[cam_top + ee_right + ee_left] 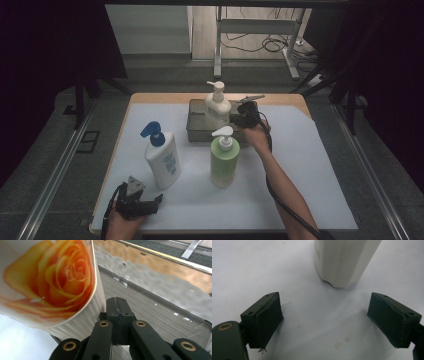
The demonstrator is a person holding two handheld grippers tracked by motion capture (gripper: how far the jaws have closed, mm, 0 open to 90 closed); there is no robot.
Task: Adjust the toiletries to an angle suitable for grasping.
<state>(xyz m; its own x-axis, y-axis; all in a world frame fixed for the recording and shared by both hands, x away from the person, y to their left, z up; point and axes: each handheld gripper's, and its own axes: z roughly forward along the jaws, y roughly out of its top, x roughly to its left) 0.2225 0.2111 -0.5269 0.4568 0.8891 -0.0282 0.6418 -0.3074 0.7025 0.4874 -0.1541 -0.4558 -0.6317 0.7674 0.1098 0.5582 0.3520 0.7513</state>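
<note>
Three pump bottles stand on the white mat. A white bottle with a blue pump (163, 159) is at the left, and its base (344, 260) lies just ahead of my left gripper (325, 318). That gripper (152, 204) rests open near the front edge with nothing between its jaws. A green bottle (223, 161) stands in the middle. A white bottle with an orange rose label (218, 106) (50, 277) stands in the metal tray (196, 125). My right gripper (239, 116) (117, 306) is inside the tray, close beside this bottle, jaws pressed shut on nothing.
The tray's ribbed metal floor (155, 310) stretches ahead of the right gripper, with its far wall beyond. The white mat (310, 165) has bare room at the right and front. The right forearm crosses the mat beside the green bottle.
</note>
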